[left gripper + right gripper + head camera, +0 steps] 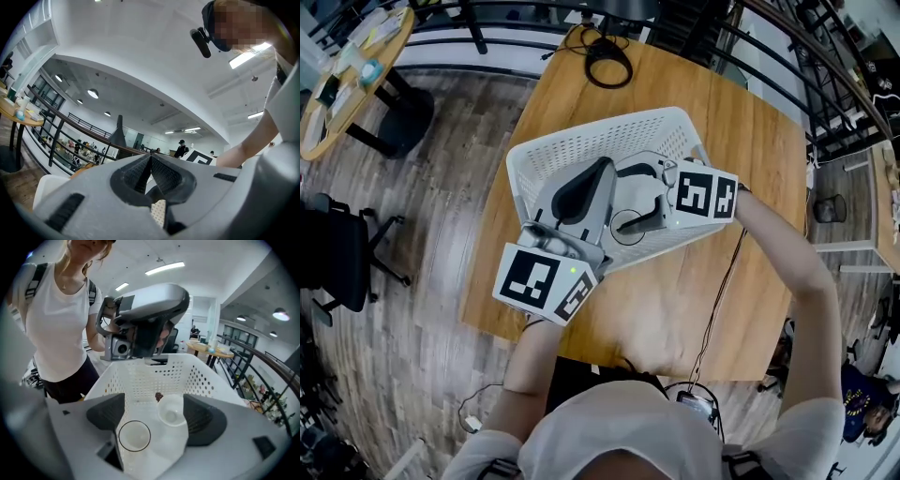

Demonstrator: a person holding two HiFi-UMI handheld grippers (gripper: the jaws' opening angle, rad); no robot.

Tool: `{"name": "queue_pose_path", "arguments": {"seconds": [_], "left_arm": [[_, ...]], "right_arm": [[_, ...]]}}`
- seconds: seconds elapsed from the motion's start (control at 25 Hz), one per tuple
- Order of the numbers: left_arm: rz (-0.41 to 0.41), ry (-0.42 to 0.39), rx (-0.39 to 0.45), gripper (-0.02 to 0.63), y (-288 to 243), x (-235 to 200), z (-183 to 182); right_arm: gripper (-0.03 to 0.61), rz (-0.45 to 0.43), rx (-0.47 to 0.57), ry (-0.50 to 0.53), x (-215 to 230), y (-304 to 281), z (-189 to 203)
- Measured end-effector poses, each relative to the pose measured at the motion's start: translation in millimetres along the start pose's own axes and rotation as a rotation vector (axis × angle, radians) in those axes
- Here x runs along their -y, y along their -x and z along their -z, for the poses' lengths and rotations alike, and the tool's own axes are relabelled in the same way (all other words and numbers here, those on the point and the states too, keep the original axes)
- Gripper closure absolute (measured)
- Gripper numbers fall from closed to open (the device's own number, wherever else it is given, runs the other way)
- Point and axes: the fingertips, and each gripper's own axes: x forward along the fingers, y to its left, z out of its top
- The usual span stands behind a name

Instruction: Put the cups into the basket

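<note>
Right tongs [154, 414] agape, nose-down above basket [140, 377]

A rectangular wooden table [750, 187] stands on grey-brown plank flooring [441, 187], a round table [356, 75] and black office chair [337, 253] nearby, black railings [825, 67] beyond, under a white ceiling [140, 61].

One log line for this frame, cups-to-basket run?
cups: dark-rimmed cup, white cup, both in basket | left gripper: shut, empty | right gripper: open, empty, over basket
</note>
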Motion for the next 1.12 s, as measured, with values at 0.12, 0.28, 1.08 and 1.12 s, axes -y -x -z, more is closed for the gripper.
{"name": "queue_pose_path", "arguments": {"seconds": [0.12, 0.28, 1.08, 1.12], "left_arm": [[0.038, -0.012, 0.018, 0.604, -2, 16, -11], [0.094, -0.023, 0.033, 0.604, -4, 43, -20], [0.429, -0.010, -0.035, 0.604, -21, 197, 14], [0.445, -0.008, -0.044, 0.604, -21, 205, 18]], "right_arm": [[0.196, 0.121, 0.041, -0.009, 7, 26, -15], [0.196, 0.289, 0.165, -0.075, 7, 70, -37], [0.215, 0.969, 0.432, -0.337, -95, 238, -14], [0.223, 1.000, 0.452, -0.361, -103, 244, -11]]}}
